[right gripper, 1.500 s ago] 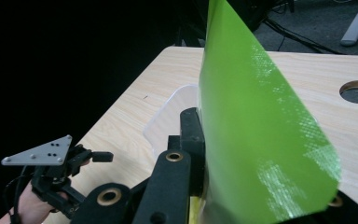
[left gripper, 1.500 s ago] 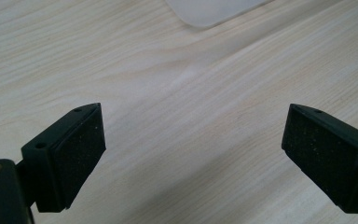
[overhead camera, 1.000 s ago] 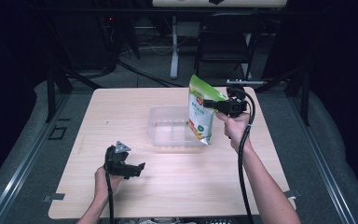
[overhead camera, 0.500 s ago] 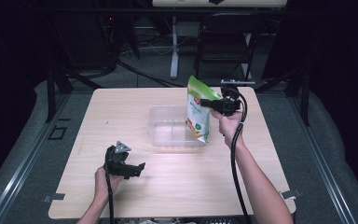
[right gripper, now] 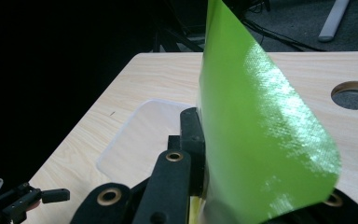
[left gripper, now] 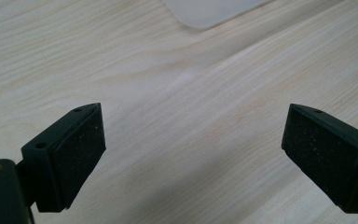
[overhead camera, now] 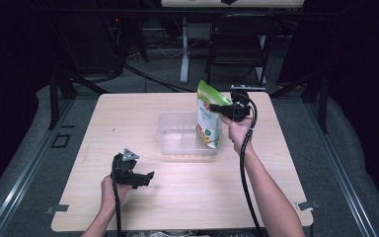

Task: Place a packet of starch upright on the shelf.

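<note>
Light falls from above on the table (overhead camera: 128, 123), its surroundings dark; glare streaks the green pouch (right gripper: 261, 130). The near jaws beside that pouch blur; soft shadows lie on the table.

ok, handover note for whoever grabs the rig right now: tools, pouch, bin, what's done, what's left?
Right tool: shut on the green pouch, gripping near its top, pouch upright with its bottom at the right end of the clear bin.
Left tool: open, holding nothing, low over the bare table near the front left, apart from the bin.
Done: pouch picked up and brought to the bin.
Left: probably lower it fully in and release; whether it already rests on the bin floor is hard to tell.
</note>
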